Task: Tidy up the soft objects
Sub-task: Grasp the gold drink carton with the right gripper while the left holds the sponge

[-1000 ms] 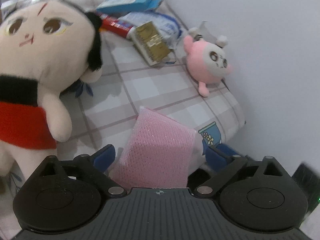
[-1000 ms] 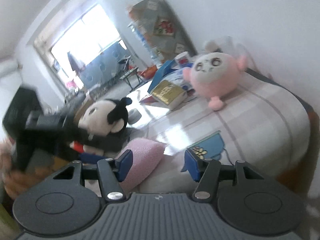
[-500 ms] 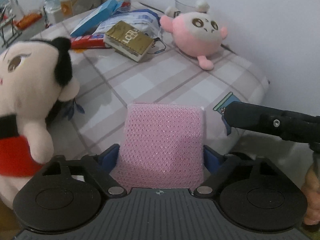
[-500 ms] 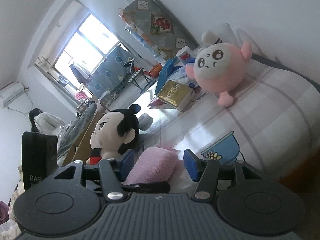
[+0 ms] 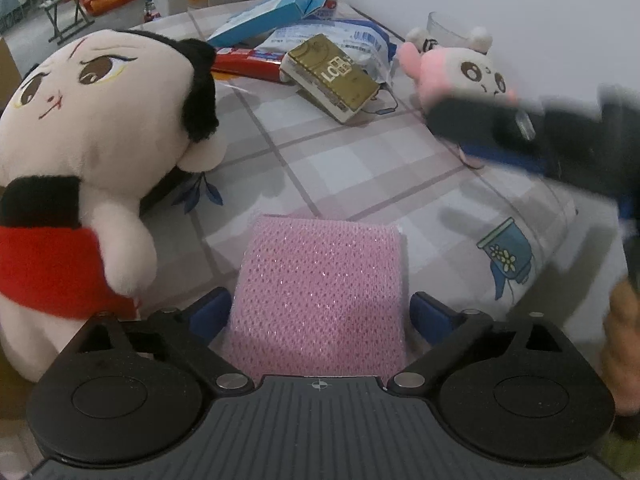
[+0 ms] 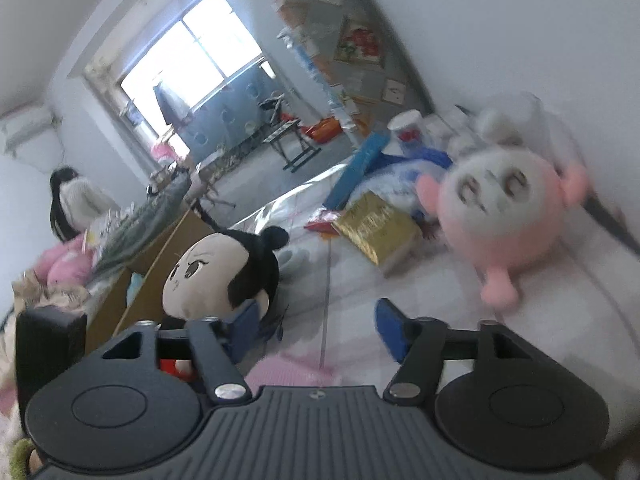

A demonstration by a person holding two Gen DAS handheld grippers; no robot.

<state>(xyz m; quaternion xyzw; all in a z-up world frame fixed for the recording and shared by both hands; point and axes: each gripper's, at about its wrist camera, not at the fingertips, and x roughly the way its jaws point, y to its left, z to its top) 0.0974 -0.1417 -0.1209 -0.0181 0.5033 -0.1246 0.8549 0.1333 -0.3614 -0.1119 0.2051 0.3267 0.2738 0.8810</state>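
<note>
A pink knitted sponge [image 5: 320,280] lies on the checked bed cover between the fingers of my left gripper [image 5: 319,312]. Its jaws are opening; a thin gap shows at the right finger and the sponge is not squeezed. A big doll plush [image 5: 92,128] with black hair and a red top stands just left of it. My right gripper [image 6: 318,330] is opening with nothing between its fingers; the sponge [image 6: 288,368] lies below it. It points at the round pink plush [image 6: 508,216] by the wall. In the left wrist view the right gripper [image 5: 500,128] is a dark blur in front of that pink plush [image 5: 472,76].
A gold box [image 5: 336,72], a red tube [image 5: 248,66], a blue carton [image 5: 272,12] and a plastic bag lie at the back of the bed. The bed's edge drops off on the right, near the wall. A person [image 6: 76,204] stands far back in the room.
The right gripper has moved forward towards the round pink plush and widened its jaws, leaving the sponge behind. The left jaws narrowed on the sponge, then widened again.
</note>
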